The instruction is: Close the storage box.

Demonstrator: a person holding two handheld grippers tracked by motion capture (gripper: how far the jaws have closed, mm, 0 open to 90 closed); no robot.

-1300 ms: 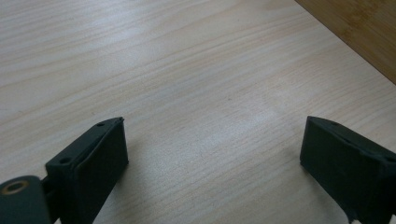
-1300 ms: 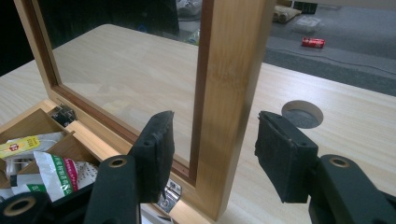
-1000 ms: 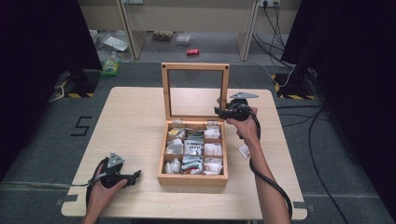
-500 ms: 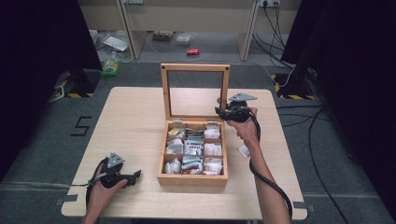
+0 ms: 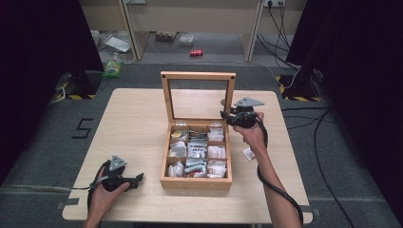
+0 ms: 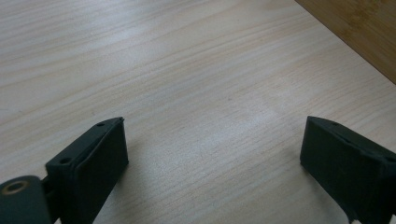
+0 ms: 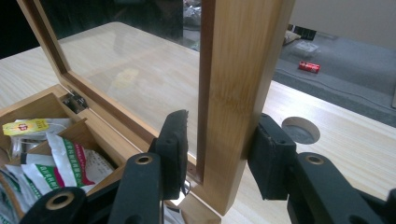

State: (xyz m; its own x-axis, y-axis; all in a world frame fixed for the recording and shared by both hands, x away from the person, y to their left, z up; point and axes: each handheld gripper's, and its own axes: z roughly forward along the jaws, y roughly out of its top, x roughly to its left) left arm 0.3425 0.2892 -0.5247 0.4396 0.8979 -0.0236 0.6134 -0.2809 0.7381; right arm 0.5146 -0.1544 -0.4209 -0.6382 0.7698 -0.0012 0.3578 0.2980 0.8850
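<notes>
Now the right gripper (image 7: pixel 217 151), its jaws just closing, pinches the lid frame (image 7: pixel 238 93) of the wooden box (image 5: pixel 195 180); packet labels are too small to read

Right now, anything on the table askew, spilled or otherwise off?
One thing: a small white packet lies loose on the light wooden table, right of the open bamboo box with the glass-paned lid, while the other sachets sit in its compartments. The lid frame stands upright between the right tongs. Nothing spilled.
</notes>
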